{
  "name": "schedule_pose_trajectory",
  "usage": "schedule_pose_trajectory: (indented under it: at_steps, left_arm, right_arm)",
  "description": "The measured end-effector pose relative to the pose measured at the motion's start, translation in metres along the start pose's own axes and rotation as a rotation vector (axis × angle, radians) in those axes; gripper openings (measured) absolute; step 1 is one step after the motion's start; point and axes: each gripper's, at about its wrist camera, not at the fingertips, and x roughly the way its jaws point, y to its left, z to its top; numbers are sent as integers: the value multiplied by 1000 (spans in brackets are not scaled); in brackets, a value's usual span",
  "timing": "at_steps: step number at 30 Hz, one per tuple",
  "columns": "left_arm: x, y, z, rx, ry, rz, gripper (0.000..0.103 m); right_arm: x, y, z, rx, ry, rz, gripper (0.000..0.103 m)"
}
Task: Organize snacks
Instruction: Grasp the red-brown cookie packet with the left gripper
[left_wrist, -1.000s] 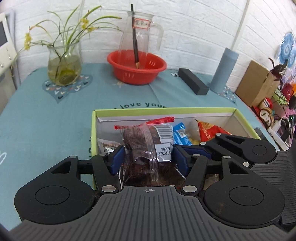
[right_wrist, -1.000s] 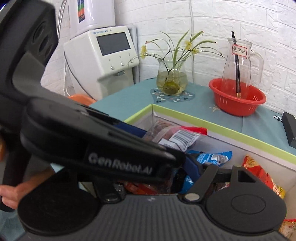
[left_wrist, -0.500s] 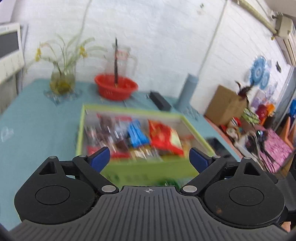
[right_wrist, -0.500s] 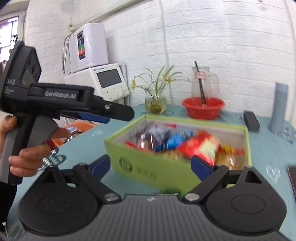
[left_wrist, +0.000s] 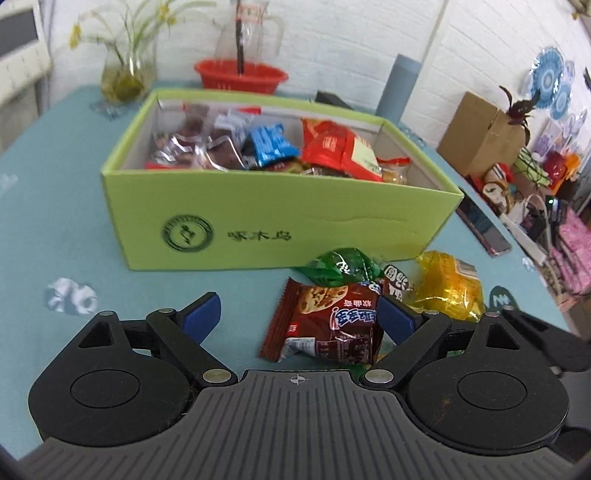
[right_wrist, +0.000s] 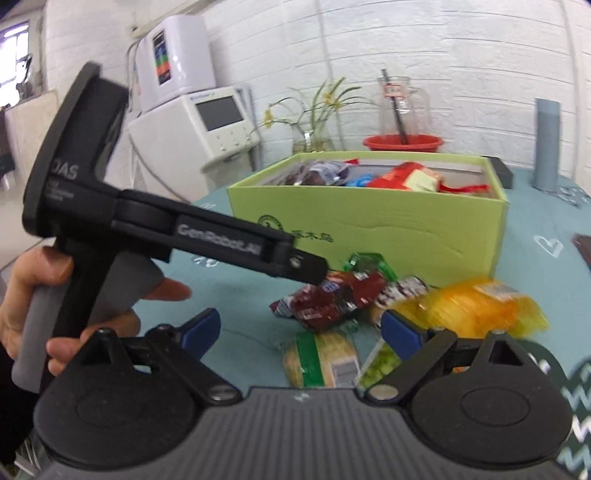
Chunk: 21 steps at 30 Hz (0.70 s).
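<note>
We hold our left gripper (left_wrist: 299, 314) low over the teal tablecloth (left_wrist: 55, 206) with its jaws spread wide and nothing clamped; the brown cookie packet (left_wrist: 325, 325) lies flat between the two blue pads, closer to the right-hand pad and seemingly just touching it, though we cannot tell for sure. Just beyond the jaws sits a green-wrapped snack (left_wrist: 340, 266), overlapping the packet's far edge, and outside the right-hand pad lies a yellow-wrapped snack (left_wrist: 448, 284). Further ahead of the jaws stands the green box (left_wrist: 280, 218), open-topped and already filled with packets in red, blue and clear wrap. Our right gripper (right_wrist: 301, 328) is likewise wide open and empty; between its pads, near the camera, lies a yellow-and-green snack packet (right_wrist: 321, 362), with another pale green packet (right_wrist: 380, 363) just beside it under the right-hand pad. Ahead of these jaws we see the brown packet again, with the tip of the left gripper poised over it, and the person's left hand (right_wrist: 26, 295) wrapped around that gripper's handle off to the left. Behind the box are a red basin (left_wrist: 240, 75) and a glass vase of flowers (left_wrist: 123, 70).
</note>
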Motion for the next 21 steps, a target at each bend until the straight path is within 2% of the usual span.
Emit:
schedule_pose_trajectory:
  at_steps: [2, 5, 7, 10, 14, 18, 21]
  left_arm:
    - [12, 6, 4, -36, 45, -27, 73]
    - [17, 13, 8, -38, 56, -31, 68]
    - [16, 21, 6, -32, 75, -65, 52]
    - [8, 30, -3, -10, 82, -55, 51]
    - [-12, 35, -20, 61, 60, -4, 51]
    - [-33, 44, -42, 94, 37, 12, 52]
    - [-48, 56, -53, 66, 23, 2, 58]
  right_arm:
    - [19, -2, 4, -2, 27, 10, 93]
    - [32, 0, 11, -28, 48, -9, 94]
    - [35, 5, 13, -44, 59, 31, 94]
    - [37, 18, 10, -60, 70, 77, 94]
    - [38, 43, 3, -84, 82, 113, 94]
    - [28, 72, -9, -70, 85, 150, 94]
    - [18, 91, -21, -52, 97, 229, 94]
